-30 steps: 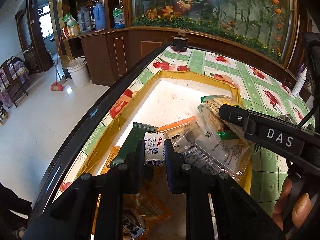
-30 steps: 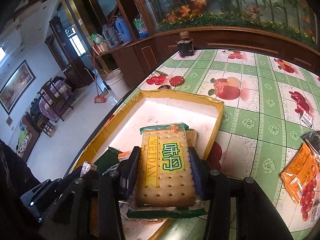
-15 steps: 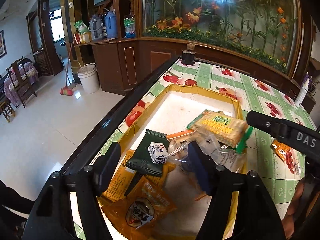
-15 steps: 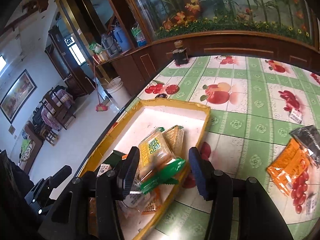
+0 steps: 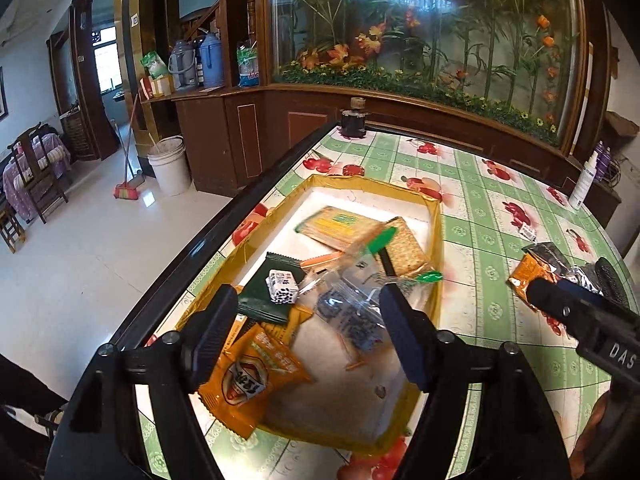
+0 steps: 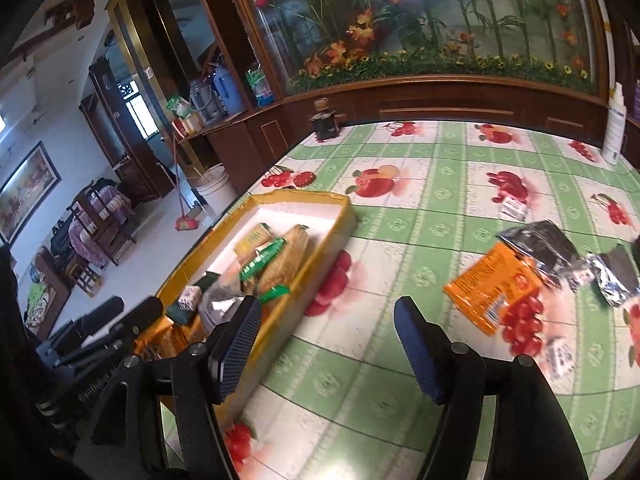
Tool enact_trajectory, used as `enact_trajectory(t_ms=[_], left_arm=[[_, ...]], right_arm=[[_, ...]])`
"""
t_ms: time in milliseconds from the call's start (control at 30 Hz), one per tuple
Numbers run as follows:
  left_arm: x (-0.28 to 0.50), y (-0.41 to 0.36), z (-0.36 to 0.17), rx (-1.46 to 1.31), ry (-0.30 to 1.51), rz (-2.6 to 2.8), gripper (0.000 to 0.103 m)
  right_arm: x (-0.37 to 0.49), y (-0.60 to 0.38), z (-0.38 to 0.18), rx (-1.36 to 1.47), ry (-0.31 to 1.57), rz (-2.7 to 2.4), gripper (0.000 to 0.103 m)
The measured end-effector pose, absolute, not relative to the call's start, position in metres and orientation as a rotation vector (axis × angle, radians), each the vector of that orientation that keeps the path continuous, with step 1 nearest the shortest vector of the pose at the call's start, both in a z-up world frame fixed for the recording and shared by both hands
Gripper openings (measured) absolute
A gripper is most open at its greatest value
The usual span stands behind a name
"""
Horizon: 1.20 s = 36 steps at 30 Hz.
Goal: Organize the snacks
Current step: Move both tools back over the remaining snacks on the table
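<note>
A yellow-rimmed white tray (image 5: 435, 240) holds several snacks. Among them are a small white-and-blue candy cube (image 5: 282, 286) on a dark green packet (image 5: 264, 300), two cracker packs (image 5: 344, 226), a clear bag (image 5: 352, 316) and an orange packet (image 5: 248, 372). My left gripper (image 5: 308, 324) hangs over the tray's near end, jaws opening, nothing between them. My right gripper (image 6: 328, 336) is over bare tablecloth to the right of the tray (image 6: 344, 216), jaws opening and empty. On the cloth to its right lie an orange packet (image 6: 494, 284), foil packets (image 6: 548, 244) and a small white candy (image 6: 560, 356).
The table's dark edge (image 5: 240, 216) runs close along the tray's left side, with floor below. A dark jar (image 5: 354, 122) stands at the far table edge and a white bottle (image 6: 614, 132) at the far right. A small wrapped sweet (image 6: 515, 210) lies farther back.
The left gripper opened and drew back, leaving the candy cube on the green packet. The right gripper let the cracker pack drop into the tray and swung right over the cloth.
</note>
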<state>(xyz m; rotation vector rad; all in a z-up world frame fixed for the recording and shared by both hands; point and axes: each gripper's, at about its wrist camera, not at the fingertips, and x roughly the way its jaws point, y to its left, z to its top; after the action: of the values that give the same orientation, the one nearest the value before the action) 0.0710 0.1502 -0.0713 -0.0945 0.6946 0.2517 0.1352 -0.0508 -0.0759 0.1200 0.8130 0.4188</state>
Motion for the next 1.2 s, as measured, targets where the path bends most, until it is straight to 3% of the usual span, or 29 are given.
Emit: enact_trajectory(t_ms=[433,1200], left_arm=[[0.064,0.105,-0.062,-0.042,0.671,0.19,0.075],[0.083,0.017,-0.083,0.046,0.757,0.026,0.075]], right_arm=[[0.1,-0.151,-0.089,0.184,0.805,0.257,0.074],[0.083,-0.239,-0.112,0.252,0.831,0.124,0.074]])
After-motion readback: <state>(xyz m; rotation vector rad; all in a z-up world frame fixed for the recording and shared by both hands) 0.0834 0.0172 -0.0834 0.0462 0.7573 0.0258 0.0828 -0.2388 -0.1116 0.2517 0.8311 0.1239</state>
